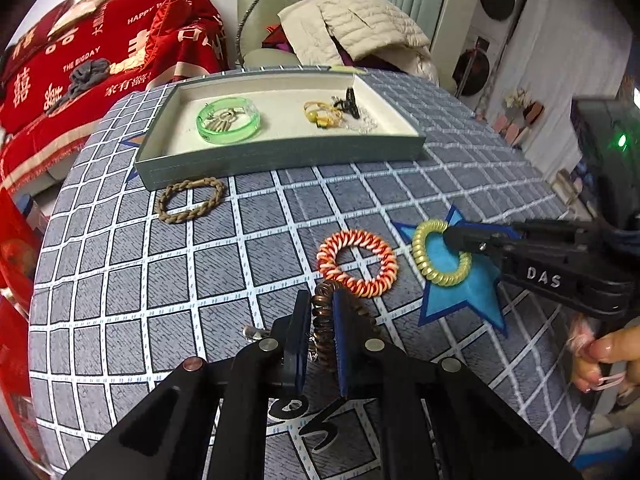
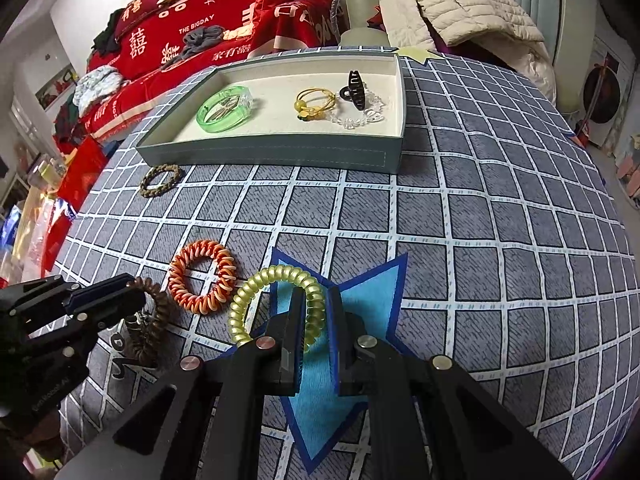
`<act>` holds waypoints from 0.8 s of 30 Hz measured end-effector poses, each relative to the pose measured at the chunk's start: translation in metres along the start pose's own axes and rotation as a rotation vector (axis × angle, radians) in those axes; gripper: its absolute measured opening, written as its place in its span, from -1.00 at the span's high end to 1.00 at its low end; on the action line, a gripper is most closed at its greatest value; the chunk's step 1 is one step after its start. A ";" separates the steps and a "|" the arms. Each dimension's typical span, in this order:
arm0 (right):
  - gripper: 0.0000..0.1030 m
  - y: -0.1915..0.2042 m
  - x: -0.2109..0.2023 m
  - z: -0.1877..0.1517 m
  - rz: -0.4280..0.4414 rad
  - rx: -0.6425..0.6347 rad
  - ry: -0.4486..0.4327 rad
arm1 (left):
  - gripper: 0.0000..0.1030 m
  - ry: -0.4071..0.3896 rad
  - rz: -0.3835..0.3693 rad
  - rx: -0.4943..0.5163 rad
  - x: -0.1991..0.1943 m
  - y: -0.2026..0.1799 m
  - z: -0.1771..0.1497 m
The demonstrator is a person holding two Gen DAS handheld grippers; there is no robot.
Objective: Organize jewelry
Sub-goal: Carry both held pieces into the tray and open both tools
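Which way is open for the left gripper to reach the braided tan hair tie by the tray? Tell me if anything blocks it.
Probably not freely: the left gripper is shut on the brown coil hair tie, so its jaws are occupied. The path itself looks open: bare tablecloth lies between it and the braided tan hair tie in front of the tray.

A brown coil hair tie (image 1: 325, 322) is pinched between the two fingers of the left gripper (image 1: 323, 320); just past it an orange and white twisted ring (image 1: 357, 264) is seen lying on the checked counter (image 1: 200, 280); to the right, a yellow coil ring (image 1: 440, 252) is seen on a blue star patch (image 1: 464, 300), with one finger of the right gripper (image 1: 460, 238) poked inside it; a braided tan band (image 1: 190, 199) lies just in front of the grey tray (image 1: 280, 156); a green bangle (image 1: 228, 120), gold rings (image 1: 322, 114) and a black clip (image 1: 349, 102) are kept in the tray.
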State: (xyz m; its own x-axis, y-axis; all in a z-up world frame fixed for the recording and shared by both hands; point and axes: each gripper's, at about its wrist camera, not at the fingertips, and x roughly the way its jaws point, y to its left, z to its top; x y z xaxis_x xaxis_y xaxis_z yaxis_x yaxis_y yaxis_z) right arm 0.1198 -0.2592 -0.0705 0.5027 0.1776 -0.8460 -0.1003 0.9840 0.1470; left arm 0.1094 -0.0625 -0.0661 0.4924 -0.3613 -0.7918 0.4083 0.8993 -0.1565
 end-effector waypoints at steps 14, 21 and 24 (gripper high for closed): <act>0.79 -0.006 -0.011 0.013 0.027 0.041 -0.027 | 0.37 -0.054 -0.050 -0.085 -0.020 0.027 0.019; 0.79 -0.004 -0.018 0.025 0.044 0.041 -0.049 | 0.37 -0.089 -0.040 -0.082 -0.027 0.030 0.035; 0.79 -0.003 -0.022 0.035 0.050 0.040 -0.062 | 0.37 -0.104 -0.035 -0.078 -0.028 0.032 0.045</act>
State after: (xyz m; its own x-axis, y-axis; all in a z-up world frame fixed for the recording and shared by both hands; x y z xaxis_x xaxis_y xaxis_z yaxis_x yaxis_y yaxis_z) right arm 0.1390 -0.2655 -0.0344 0.5501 0.2258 -0.8040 -0.0925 0.9733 0.2100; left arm 0.1435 -0.0349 -0.0223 0.5578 -0.4132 -0.7198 0.3680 0.9005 -0.2317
